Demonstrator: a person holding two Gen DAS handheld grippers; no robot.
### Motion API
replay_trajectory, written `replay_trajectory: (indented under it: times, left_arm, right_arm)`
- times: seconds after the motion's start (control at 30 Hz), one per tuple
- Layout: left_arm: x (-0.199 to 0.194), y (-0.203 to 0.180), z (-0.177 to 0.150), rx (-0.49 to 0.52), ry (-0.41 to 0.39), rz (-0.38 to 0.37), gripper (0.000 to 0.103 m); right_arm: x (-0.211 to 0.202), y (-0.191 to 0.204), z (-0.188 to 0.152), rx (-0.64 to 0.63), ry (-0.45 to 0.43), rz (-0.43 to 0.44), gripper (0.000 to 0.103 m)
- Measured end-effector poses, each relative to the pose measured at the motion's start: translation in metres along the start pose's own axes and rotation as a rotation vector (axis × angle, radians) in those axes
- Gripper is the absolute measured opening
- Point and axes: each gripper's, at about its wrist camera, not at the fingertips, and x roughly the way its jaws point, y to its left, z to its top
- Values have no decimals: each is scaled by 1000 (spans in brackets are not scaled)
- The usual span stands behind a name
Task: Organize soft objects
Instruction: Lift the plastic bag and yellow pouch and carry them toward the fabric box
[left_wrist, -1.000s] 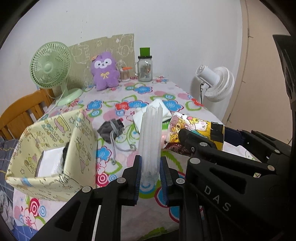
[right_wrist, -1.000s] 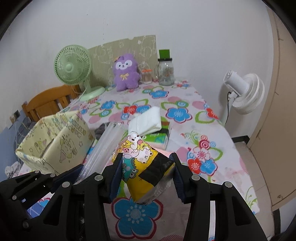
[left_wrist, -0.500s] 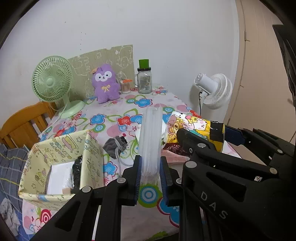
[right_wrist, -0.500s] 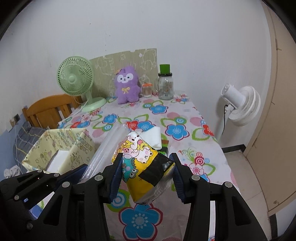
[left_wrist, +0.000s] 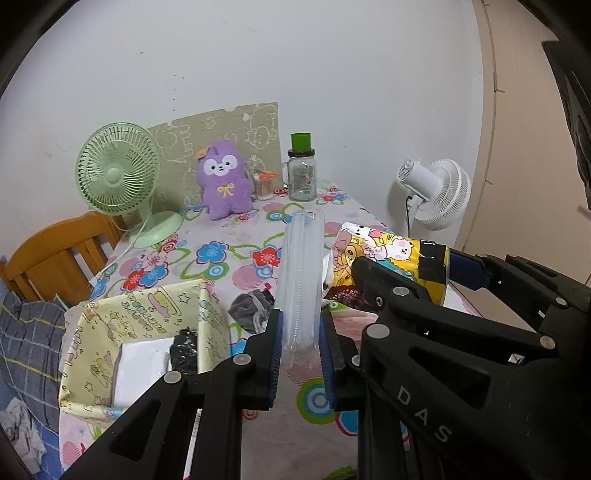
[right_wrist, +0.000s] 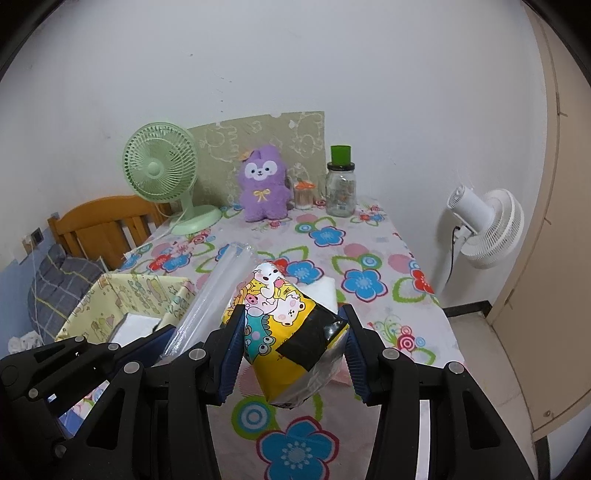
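Both your grippers have lifted since a second ago. Left gripper (left_wrist: 301, 354) clamps the clear plastic sleeve (left_wrist: 301, 280); right gripper (right_wrist: 291, 354) grips the cartoon tissue pack (right_wrist: 291, 325), both above the tablecloth (right_wrist: 369, 258), right of the yellow box (left_wrist: 103, 332).
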Motion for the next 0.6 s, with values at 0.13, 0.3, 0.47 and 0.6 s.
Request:
replay_trajectory:
  times: [0.13,0.3,0.47,0.6]
  left_arm:
    - [-1,9,1,-5,-1,4,18]
    - [-2,21,3,-10,-5,9,18]
    - [-3,33,3,-13,-6,17,18]
    - [-2,45,2,-14,-7,35,18]
  right_arm:
    - [2,10,5,-9,-2,8,52]
    - [3,22,9,-20,-4,14,52]
    - [7,34,12,-26,-5,20,52]
    - [13,46,15,-39,-1,27,52]
